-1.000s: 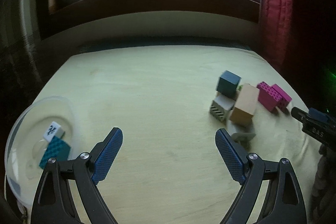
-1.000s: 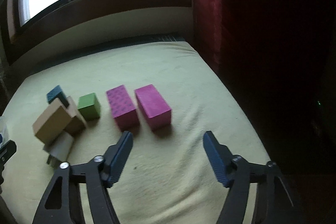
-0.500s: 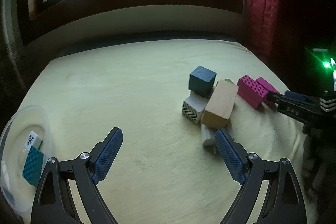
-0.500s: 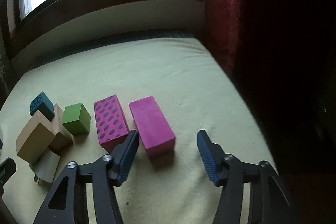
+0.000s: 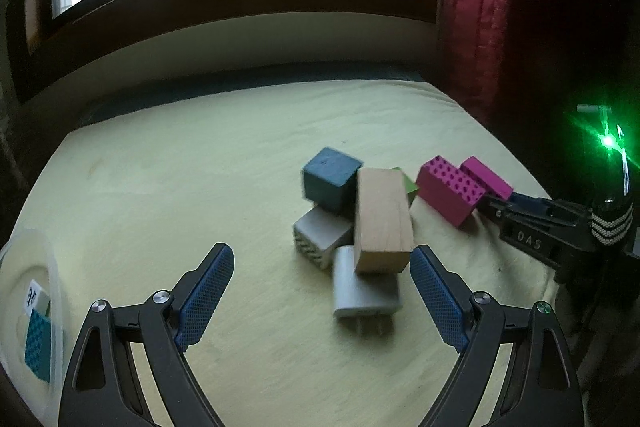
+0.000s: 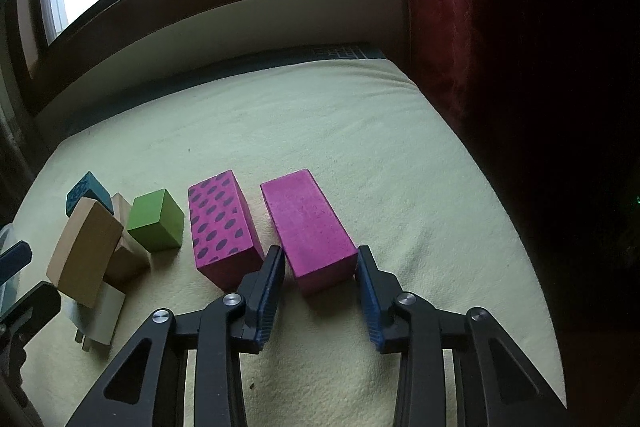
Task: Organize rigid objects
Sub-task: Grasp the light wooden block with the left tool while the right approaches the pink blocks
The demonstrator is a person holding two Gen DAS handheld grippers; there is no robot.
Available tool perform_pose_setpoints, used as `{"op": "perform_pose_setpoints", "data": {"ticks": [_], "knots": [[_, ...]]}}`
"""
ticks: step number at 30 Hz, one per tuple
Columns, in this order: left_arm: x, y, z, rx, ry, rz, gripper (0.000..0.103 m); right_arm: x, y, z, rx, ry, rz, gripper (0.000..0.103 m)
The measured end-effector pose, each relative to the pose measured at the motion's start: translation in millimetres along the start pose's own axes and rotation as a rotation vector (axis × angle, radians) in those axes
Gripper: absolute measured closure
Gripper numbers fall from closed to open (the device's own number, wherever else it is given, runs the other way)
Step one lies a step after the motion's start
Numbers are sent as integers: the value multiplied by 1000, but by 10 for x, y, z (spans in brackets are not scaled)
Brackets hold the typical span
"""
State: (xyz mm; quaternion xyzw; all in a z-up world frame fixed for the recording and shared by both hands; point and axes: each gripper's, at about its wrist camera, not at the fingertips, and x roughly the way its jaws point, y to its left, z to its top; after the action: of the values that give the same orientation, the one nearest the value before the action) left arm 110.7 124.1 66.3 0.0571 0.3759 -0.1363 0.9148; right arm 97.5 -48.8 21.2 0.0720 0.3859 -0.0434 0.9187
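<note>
Right wrist view: right gripper narrowly straddles one of two pink blocks on the yellow bed, beside one green cube, while left gripper gapes wide, empty.

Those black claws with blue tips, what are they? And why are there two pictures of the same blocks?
The claws are grabbers, and a person holds one in each hand. Each grabber has a small camera that looks out along its two fingers, so you get two pictures of one yellow cloth from two sides.

The left gripper is open and holds nothing. In front of it lies a pile: a long wooden block, a dark blue cube, a grey block and a white plug. At the far left is a clear bowl with two small pieces inside.

The right gripper has a finger on each side of the plain pink block; whether it squeezes yet I cannot tell. Beside that lie a spotted pink block and a green cube.
</note>
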Motion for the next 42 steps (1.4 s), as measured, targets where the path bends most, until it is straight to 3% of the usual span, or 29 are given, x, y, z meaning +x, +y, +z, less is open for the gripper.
{"op": "perform_pose_setpoints", "data": {"ticks": [11, 24, 42], "knots": [[101, -154, 113, 17, -5, -33, 13, 31, -28, 17, 9, 2, 7, 65], [334, -130, 135, -15, 22, -79, 73, 36, -28, 13, 11, 2, 6, 65], [164, -69, 2, 9, -27, -35, 73, 42, 7, 2, 10, 9, -1, 65]]}}
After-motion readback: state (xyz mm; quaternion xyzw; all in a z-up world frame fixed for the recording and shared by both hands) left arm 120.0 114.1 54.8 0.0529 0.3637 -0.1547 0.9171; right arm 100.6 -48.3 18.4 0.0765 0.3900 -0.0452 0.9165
